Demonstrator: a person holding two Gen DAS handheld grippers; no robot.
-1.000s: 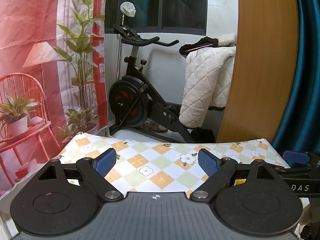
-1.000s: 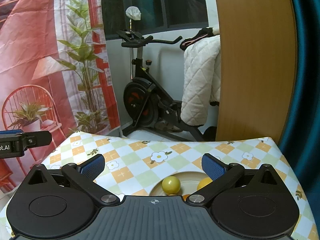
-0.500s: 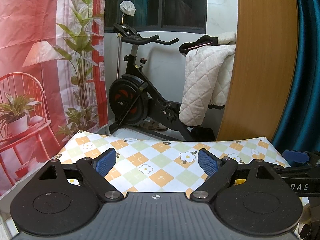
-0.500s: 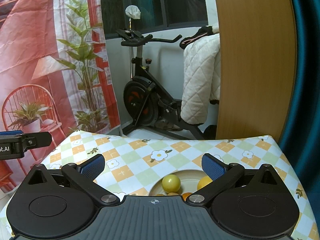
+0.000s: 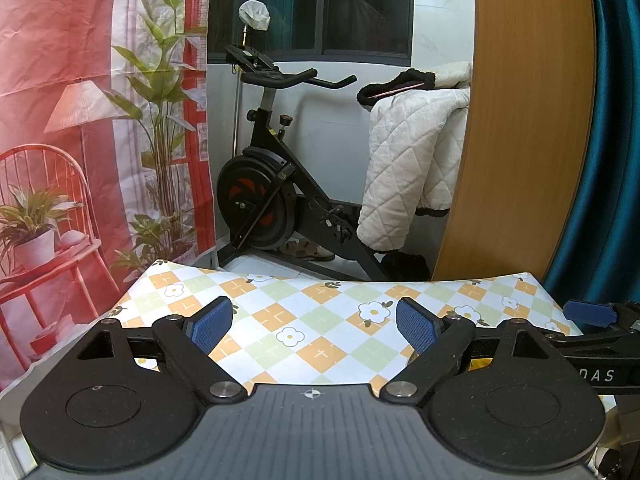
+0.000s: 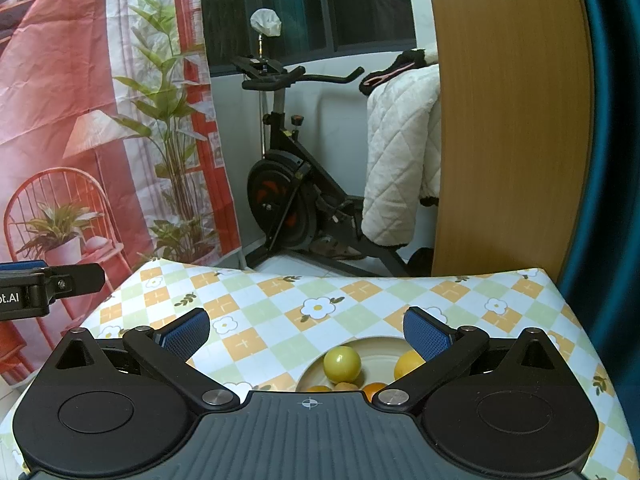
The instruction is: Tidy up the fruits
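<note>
Hovering side by side above the near edge of the table [image 6: 360, 296], both tools are tilted down toward the checked, flower-print cloth.

Left gripper [image 5: 312, 322]: jaws spread wide, nothing between the blue pads, only bare cloth beneath. It hangs over the left half of the table, where no fruit shows. Probably parked there to keep out of the way and be ready once a fruit needs a second place.

Right gripper [image 6: 306, 330]: jaws likewise wide apart and empty. It faces the right half of the table, lined up with the plate [image 6: 380, 346], which suggests this hand takes the first pick.

Fruit: a pale round plate sits near the table's near edge, right of centre, partly hidden under the right tool's body. On it, a yellow-green round fruit [image 6: 342, 364] toward the plate's left, an orange-yellow fruit [image 6: 408, 364] toward its right, partly behind the right-hand pad, and small orange pieces [image 6: 374, 390] at the near rim, mostly hidden. How many in all cannot be told.

Judgement: sorting not yet begun; all the fruit in view lies together on the one plate. No second dish or basket shows in either view, so where they go is unclear.

Beyond the far edge: an exercise bike [image 5: 272, 200], a quilted blanket [image 5: 408, 168], a printed backdrop [image 5: 80, 120].
</note>
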